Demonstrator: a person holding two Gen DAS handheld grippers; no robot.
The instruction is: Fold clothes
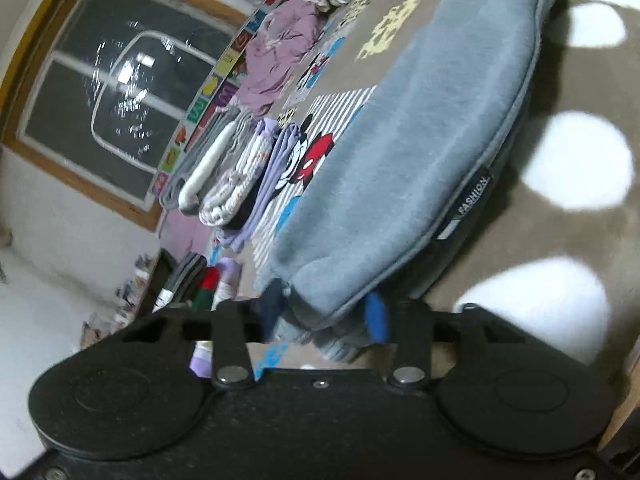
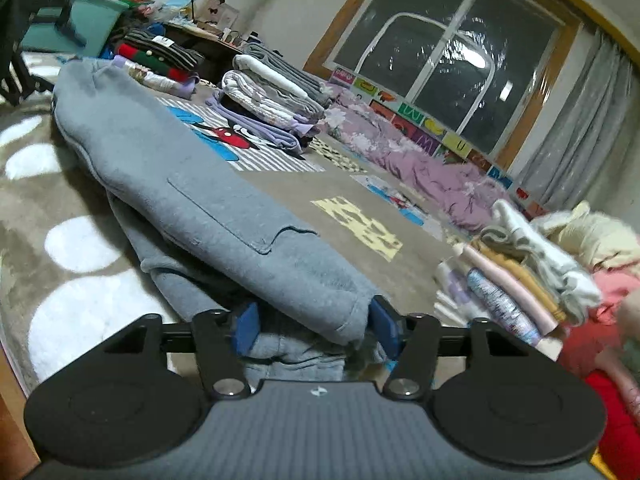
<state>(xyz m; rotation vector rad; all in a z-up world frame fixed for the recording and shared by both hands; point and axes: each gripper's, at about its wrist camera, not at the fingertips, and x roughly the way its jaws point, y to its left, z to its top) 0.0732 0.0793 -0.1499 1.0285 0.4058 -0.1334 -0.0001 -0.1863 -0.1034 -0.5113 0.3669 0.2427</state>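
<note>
A grey fleece garment (image 1: 420, 128) lies folded in a long thick band on the rug; it also shows in the right wrist view (image 2: 208, 200), with a pocket seam on top. My left gripper (image 1: 324, 316) is shut on one end of the garment, its blue pads pressing bunched grey cloth. My right gripper (image 2: 316, 328) is shut on the other end, the fabric wedged between its blue pads. A black tag reading FASHION (image 1: 474, 196) sits on the garment's edge.
A stack of folded clothes (image 2: 272, 108) lies on the cartoon play mat (image 2: 360, 184). A purple blanket (image 2: 420, 168) lies under the window. A second folded pile (image 2: 516, 280) is at my right. The brown rug with white spots (image 1: 576, 160) is beside the garment.
</note>
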